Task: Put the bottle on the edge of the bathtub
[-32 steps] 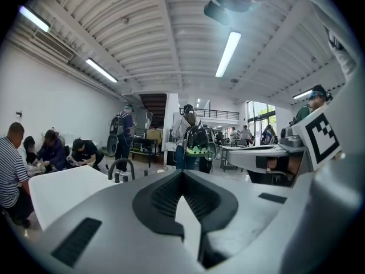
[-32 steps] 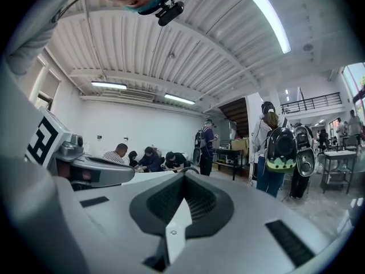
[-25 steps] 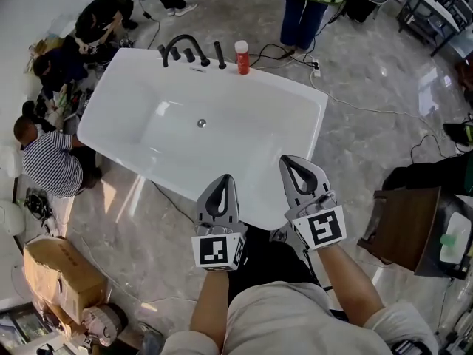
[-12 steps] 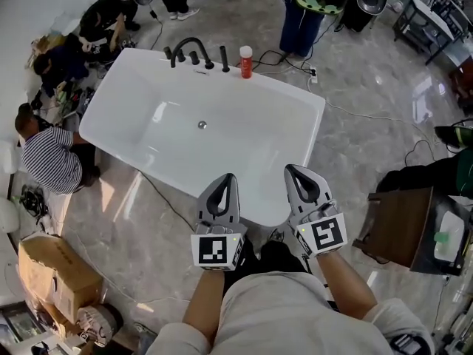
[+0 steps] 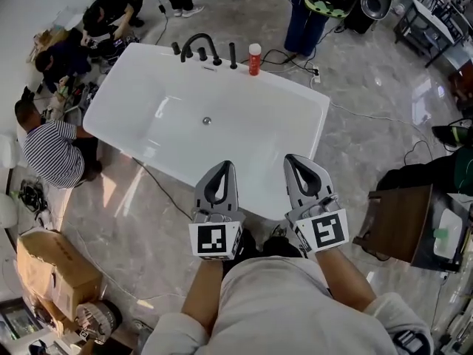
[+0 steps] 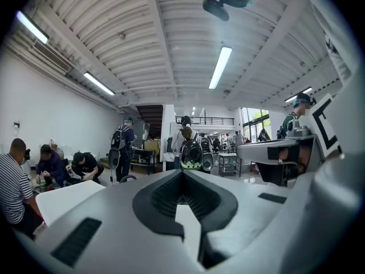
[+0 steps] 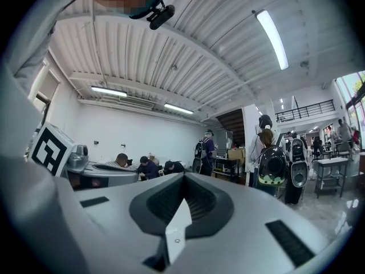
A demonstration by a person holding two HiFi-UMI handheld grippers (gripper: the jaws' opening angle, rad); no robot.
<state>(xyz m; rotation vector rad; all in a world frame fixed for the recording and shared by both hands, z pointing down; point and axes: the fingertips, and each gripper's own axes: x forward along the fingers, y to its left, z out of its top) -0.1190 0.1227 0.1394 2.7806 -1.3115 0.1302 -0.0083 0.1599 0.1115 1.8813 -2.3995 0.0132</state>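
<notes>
Red bottle (image 5: 254,58) upright on far rim of bathtub (image 5: 251,154) beside faucet (image 5: 198,46); left gripper (image 5: 223,167), right gripper (image 5: 294,160) both closed, empty, near end; placing looks done, next only keep clear.

A cardboard box (image 5: 53,268) sits on the marble floor (image 5: 369,65) near a striped-shirted person (image 5: 52,154).

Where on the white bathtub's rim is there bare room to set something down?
Bare: the right rim of the white bathtub, from the red white-capped bottle to the right gripper; also the left rim, beside the person in a striped shirt. Crowded: the far rim, where the black faucet set stands with the bottle at its right.
</notes>
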